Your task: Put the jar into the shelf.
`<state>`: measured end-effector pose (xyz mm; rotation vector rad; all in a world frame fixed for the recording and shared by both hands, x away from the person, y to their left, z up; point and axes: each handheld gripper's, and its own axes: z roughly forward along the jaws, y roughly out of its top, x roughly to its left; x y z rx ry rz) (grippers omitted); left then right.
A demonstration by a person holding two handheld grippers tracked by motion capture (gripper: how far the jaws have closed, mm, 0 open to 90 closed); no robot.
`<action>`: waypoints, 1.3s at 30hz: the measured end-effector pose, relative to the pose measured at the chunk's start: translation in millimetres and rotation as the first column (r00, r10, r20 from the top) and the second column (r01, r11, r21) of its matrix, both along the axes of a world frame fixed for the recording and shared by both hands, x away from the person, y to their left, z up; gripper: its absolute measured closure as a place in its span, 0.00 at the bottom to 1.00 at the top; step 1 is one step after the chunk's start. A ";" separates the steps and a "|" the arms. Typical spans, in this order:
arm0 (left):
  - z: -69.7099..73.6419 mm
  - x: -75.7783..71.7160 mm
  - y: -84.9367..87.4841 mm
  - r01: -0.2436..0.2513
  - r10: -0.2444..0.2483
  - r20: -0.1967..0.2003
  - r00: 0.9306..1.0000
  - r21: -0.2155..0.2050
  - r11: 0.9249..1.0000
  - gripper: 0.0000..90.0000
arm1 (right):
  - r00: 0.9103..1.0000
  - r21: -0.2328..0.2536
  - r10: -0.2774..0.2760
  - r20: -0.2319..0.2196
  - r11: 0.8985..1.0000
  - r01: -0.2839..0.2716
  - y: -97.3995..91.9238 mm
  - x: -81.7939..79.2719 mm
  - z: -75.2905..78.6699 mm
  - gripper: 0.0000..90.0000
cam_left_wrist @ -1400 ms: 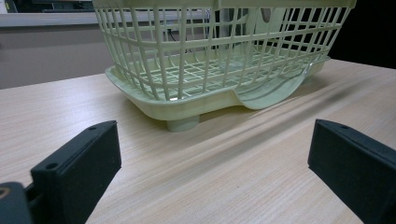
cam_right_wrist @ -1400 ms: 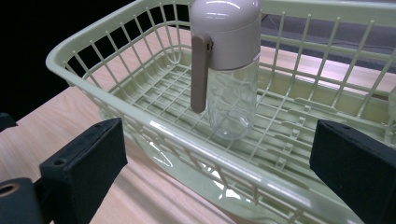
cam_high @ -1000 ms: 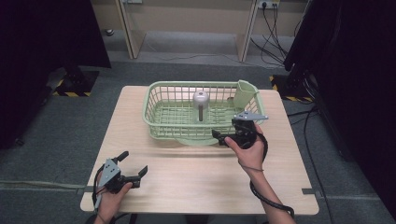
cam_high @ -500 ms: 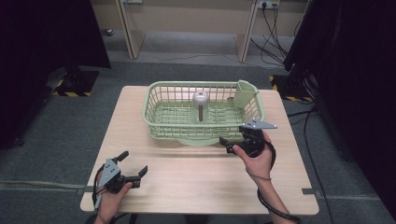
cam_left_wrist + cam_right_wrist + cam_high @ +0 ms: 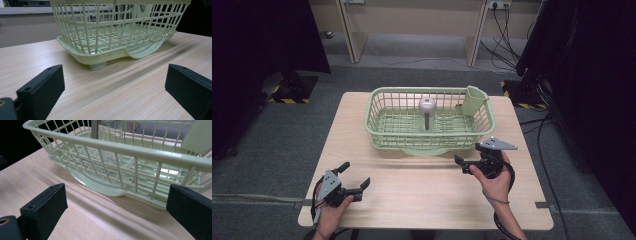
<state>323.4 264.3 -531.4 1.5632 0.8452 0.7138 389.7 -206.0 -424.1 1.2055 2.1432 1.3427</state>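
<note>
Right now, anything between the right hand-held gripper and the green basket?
No. In the right gripper view, only bare wooden table lies between the open right hand-held gripper and the green basket.

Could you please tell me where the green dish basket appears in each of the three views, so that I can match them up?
High view: the green dish basket sits at the table's far middle.
Left gripper view: top centre, beyond the open jaws.
Right gripper view: across the top, close by.
Shared landmark: the curved drain lip under its near side.
</note>
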 end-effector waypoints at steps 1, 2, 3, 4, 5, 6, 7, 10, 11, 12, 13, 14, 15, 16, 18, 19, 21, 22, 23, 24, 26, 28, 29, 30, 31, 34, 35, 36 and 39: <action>0.0 0.0 0.0 0.000 0.000 0.000 1.000 0.000 1.000 0.02 | 1.000 0.005 0.000 -0.003 1.000 0.000 -1.4 -1.3 -1.3 0.04; 0.0 0.1 0.1 0.000 0.000 0.000 1.000 -0.001 1.000 0.02 | 1.000 0.005 0.000 -0.001 1.000 0.000 -2.9 -2.6 -2.5 0.04; 0.0 0.1 0.1 -0.001 0.001 -0.001 1.000 -0.001 1.000 0.02 | 1.000 0.004 -0.003 0.000 1.000 0.003 -4.4 -3.8 -3.9 0.04; 0.0 0.1 0.1 -0.001 0.001 -0.001 1.000 -0.002 1.000 0.02 | 1.000 0.003 -0.005 -0.002 1.000 0.005 -5.9 -4.9 -5.3 0.04; 0.0 0.1 0.1 -0.001 0.001 0.000 1.000 -0.001 1.000 0.02 | 1.000 0.003 -0.007 -0.003 1.000 0.007 -7.6 -6.0 -6.7 0.04; 0.0 0.1 0.1 -0.001 0.001 0.000 1.000 -0.001 1.000 0.02 | 1.000 0.001 -0.011 -0.003 1.000 0.011 -9.4 -7.2 -8.1 0.04; 0.0 0.0 0.0 -0.001 0.001 0.000 1.000 0.000 1.000 0.02 | 1.000 -0.003 -0.016 -0.002 1.000 0.016 -11.5 -8.0 -9.5 0.04; 0.0 0.1 0.0 -0.001 0.001 -0.001 1.000 0.000 1.000 0.02 | 0.999 -0.004 -0.037 0.004 0.999 0.037 -18.7 -10.4 -13.0 0.04; 0.0 0.1 0.0 -0.001 0.001 -0.001 1.000 0.000 1.000 0.02 | 0.999 -0.009 -0.044 0.005 0.999 0.044 -21.0 -11.2 -14.4 0.04; 0.0 0.1 0.0 -0.002 0.002 -0.001 1.000 -0.001 1.000 0.02 | 0.999 -0.008 -0.047 0.002 0.999 0.047 -23.4 -11.7 -16.1 0.04; 0.0 0.1 0.0 -0.002 0.002 -0.001 1.000 -0.001 1.000 0.02 | 0.999 -0.008 -0.050 -0.005 0.999 0.050 -25.6 -12.3 -18.1 0.04; 0.0 0.1 0.1 -0.002 0.002 -0.001 1.000 0.000 1.000 0.02 | 0.998 -0.010 -0.056 -0.008 0.998 0.056 -27.6 -13.1 -20.3 0.04; 0.0 0.1 0.0 -0.002 0.002 -0.001 1.000 0.000 1.000 0.02 | 0.998 -0.014 -0.061 -0.013 0.998 0.060 -29.6 -13.8 -22.6 0.04; 0.0 0.1 0.0 -0.002 0.002 -0.001 1.000 0.000 1.000 0.02 | 0.998 -0.012 -0.065 -0.020 0.998 0.065 -31.3 -14.6 -24.7 0.04; 0.0 0.1 -0.1 -0.002 0.002 -0.001 1.000 0.001 1.000 0.02 | 0.997 -0.014 -0.075 -0.024 0.997 0.075 -35.1 -15.9 -28.6 0.04; 0.0 0.1 -0.1 -0.003 0.003 -0.001 1.000 0.001 1.000 0.02 | 0.996 -0.013 -0.083 -0.027 0.997 0.082 -37.1 -16.6 -30.4 0.04; 0.0 0.1 0.0 -0.003 0.003 -0.001 1.000 0.000 1.000 0.02 | 0.995 -0.011 -0.097 -0.028 0.995 0.097 -41.4 -17.3 -33.8 0.04; 0.0 0.1 0.0 -0.003 0.003 -0.001 1.000 0.000 1.000 0.02 | 0.994 -0.012 -0.103 -0.028 0.995 0.103 -43.7 -17.3 -35.6 0.04; 0.0 0.1 0.0 -0.003 0.003 -0.001 1.000 0.000 1.000 0.02 | 0.994 -0.010 -0.110 -0.030 0.994 0.109 -45.9 -17.5 -37.3 0.04; 0.0 0.1 0.1 -0.003 0.003 -0.001 1.000 0.000 1.000 0.02 | 0.993 -0.009 -0.116 -0.030 0.993 0.116 -47.9 -17.8 -39.0 0.04; 0.0 0.1 0.1 -0.003 0.003 -0.001 1.000 0.000 1.000 0.02 | 0.991 -0.011 -0.127 -0.032 0.992 0.127 -51.6 -17.9 -42.7 0.04; 0.0 0.1 0.1 -0.003 0.003 -0.001 1.000 -0.001 1.000 0.02 | 0.990 -0.015 -0.139 -0.035 0.990 0.138 -55.4 -17.8 -46.5 0.04; 0.0 0.1 0.0 -0.003 0.003 -0.001 1.000 -0.001 1.000 0.02 | 0.989 -0.017 -0.146 -0.038 0.989 0.146 -57.1 -17.8 -48.3 0.04; 0.0 0.1 0.1 -0.003 0.003 -0.001 1.000 -0.001 1.000 0.02 | 0.987 -0.019 -0.153 -0.038 0.988 0.152 -59.1 -17.6 -50.2 0.04; 0.0 0.1 0.1 -0.003 0.003 -0.001 1.000 -0.001 1.000 0.02 | 0.986 -0.016 -0.160 -0.041 0.987 0.159 -61.1 -17.6 -52.1 0.04; 0.0 0.1 0.2 -0.003 0.003 -0.001 1.000 -0.001 1.000 0.02 | 0.983 -0.016 -0.179 -0.045 0.984 0.179 -66.5 -17.7 -56.9 0.04; 0.0 0.1 0.2 -0.003 0.003 -0.001 1.000 -0.002 1.000 0.02 | 0.982 -0.016 -0.184 -0.046 0.983 0.183 -68.4 -17.7 -58.4 0.04; 0.0 0.1 0.3 -0.003 0.003 -0.001 1.000 -0.001 1.000 0.02 | 0.981 -0.015 -0.190 -0.048 0.982 0.189 -70.3 -17.8 -59.8 0.04; 0.0 0.1 0.2 -0.004 0.004 0.000 1.000 0.000 1.000 0.02 | 0.977 -0.017 -0.209 -0.050 0.978 0.208 -76.0 -17.8 -64.5 0.04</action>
